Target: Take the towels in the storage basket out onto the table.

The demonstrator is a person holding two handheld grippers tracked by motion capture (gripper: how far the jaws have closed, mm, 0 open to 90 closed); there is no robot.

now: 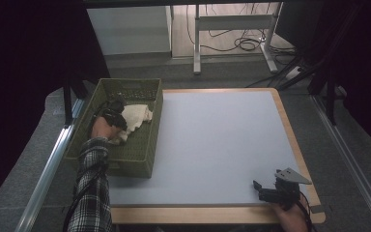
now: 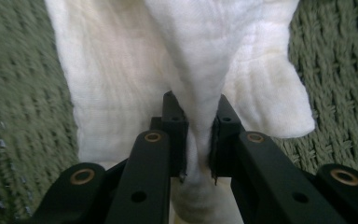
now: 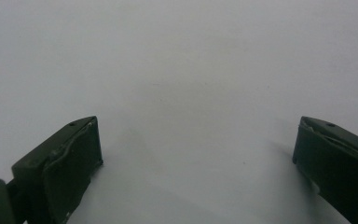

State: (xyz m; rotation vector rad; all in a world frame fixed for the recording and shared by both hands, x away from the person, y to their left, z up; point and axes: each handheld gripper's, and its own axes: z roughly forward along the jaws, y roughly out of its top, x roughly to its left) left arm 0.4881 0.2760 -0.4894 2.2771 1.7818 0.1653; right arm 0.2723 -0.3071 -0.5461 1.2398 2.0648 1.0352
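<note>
At the frame's left, a white crumpled cloth (image 1: 136, 117) is pinched by the left claw (image 2: 196, 122) inside the olive-green woven plastic basket (image 1: 151, 140) — best lifted straight, clearing the rim. The right claw (image 3: 196, 158) is held spread over the bench (image 1: 212, 145).

Your table (image 1: 212, 140) has a pale grey top edged in light wood, and directly on it you have a green woven basket (image 1: 147, 130) standing at its left side, its outer edge overhanging the table's left rim, with the rest of the top bare.
</note>
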